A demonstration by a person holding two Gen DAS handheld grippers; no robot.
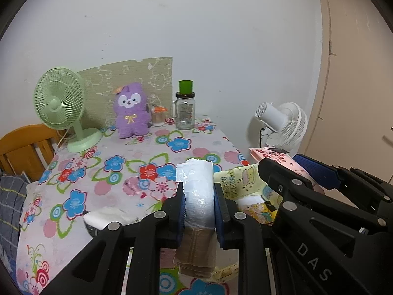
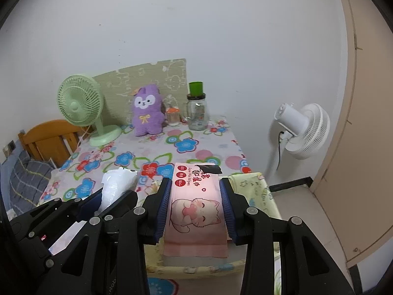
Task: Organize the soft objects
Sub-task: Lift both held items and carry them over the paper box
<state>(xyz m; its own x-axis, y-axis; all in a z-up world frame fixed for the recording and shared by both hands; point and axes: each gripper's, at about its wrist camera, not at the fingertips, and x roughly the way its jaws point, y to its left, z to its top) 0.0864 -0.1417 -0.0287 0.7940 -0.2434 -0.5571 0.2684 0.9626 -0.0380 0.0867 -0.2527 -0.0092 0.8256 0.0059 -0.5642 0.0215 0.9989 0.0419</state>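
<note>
White wall is backing the worktop (image 1: 118,196), which is wearing a flowered cloth; its right edge is dropping off beside a white standing fan (image 2: 302,130) and a beige door (image 2: 363,123), and its left side is meeting a wooden bed frame (image 1: 22,145) with checked bedding. Open cloth is lying across the middle, between the back row and the near edge.

Along the back, a green desk fan (image 1: 61,105) is standing left, a purple plush toy (image 1: 132,111) is sitting upright beside it, then a small bottle with an orange top (image 2: 172,116), then a glass jar (image 1: 185,113) carrying a green cup on its lid. The jar's contents are not readable.

Near the front edge, a yellow printed box (image 2: 255,189) is sitting under the grippers; what it contains is unclear.

Left hand-held gripper (image 1: 199,201) is tilting downward, clamped on a white plastic-wrapped roll (image 1: 199,186). Right hand-held gripper (image 2: 195,204) is tilting likewise just beside it, clamped on a pink wet-wipes pack (image 2: 195,211) above the box.
</note>
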